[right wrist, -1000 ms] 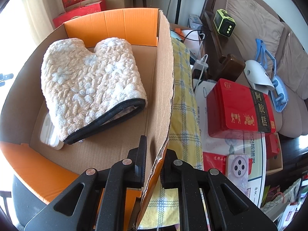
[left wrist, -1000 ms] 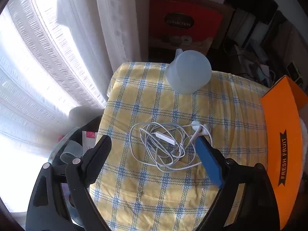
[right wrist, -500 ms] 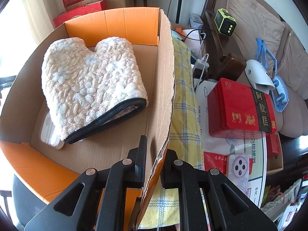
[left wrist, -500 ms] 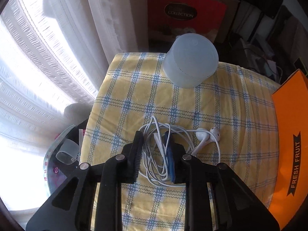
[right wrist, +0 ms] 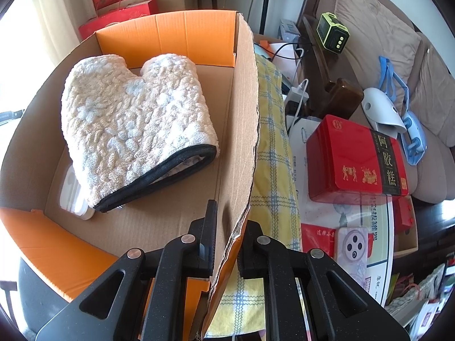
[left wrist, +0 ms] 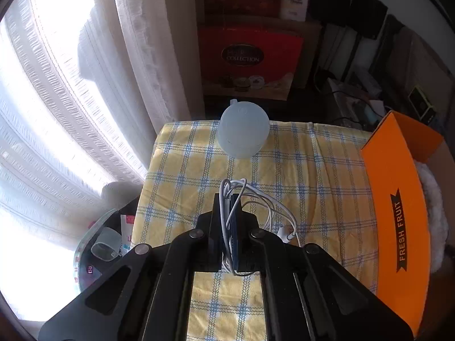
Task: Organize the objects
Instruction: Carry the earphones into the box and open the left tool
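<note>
The left gripper (left wrist: 229, 199) clamps its fingers on a bundle of white wired earphones (left wrist: 257, 203), lifted above the yellow-and-blue checked cloth on the bench (left wrist: 312, 176); loose loops and the earbuds dangle to the gripper's right. Beyond it, an overturned translucent cup (left wrist: 243, 129) stands on the cloth, and an orange "FRESH FRUIT" cardboard box (left wrist: 398, 199) sits at the right edge. The right gripper (right wrist: 227, 227) pinches the box's side wall (right wrist: 241, 142) between its closed fingers, with a fluffy cream mitt (right wrist: 133, 122) lying inside the box.
</note>
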`<state>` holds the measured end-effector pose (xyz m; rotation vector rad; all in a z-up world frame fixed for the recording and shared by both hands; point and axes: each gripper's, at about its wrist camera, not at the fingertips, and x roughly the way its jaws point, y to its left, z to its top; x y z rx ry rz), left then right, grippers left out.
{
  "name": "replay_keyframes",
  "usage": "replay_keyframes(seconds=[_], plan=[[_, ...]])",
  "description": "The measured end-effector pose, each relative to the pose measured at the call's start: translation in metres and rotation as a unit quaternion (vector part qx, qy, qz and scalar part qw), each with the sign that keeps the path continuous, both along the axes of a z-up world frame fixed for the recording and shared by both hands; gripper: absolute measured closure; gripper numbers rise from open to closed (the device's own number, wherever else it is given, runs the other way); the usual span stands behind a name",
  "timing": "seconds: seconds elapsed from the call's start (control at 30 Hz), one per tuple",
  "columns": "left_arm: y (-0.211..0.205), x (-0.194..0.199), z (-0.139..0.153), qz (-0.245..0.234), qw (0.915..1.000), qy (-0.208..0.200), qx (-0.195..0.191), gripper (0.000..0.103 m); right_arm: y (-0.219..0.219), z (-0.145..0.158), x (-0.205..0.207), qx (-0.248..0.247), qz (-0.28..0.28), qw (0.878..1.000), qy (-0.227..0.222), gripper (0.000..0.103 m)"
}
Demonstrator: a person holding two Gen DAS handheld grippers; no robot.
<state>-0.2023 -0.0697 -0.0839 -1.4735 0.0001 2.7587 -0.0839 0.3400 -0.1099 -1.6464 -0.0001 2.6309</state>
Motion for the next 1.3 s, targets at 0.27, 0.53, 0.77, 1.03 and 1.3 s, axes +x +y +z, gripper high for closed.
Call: replay_keyframes(seconds=[0.27, 0.53, 0.77, 1.03, 1.3], plan=[[0.03, 0.016, 0.062, -0.039, 0.998, 0.05, 0.008, 0.099, 0.0, -0.003, -0.001, -0.001, -0.001, 1.0, -0.003, 0.092], [0.068, 0.035, 0.108, -0.091, 0.9917, 0.086, 0.031, 0.099, 0.0, -0.004, -0.002, 0.0, -0.001, 1.0, -0.003, 0.092], [0.115, 0.052, 0.127, -0.138, 0.9844, 0.099, 0.044, 0.099, 0.0, -0.003, -0.003, 0.001, -0.002, 1.0, -0.003, 0.092], [0.16, 0.061, 0.113, -0.17, 0.981, 0.079, 0.049, 0.099, 0.0, -0.003, -0.003, 0.005, -0.002, 1.0, -0.003, 0.092], [0.187, 0.067, 0.083, -0.187, 0.98, 0.049, 0.047, 0.099, 0.0, -0.003, -0.004, 0.002, -0.003, 1.0, -0.001, 0.092]])
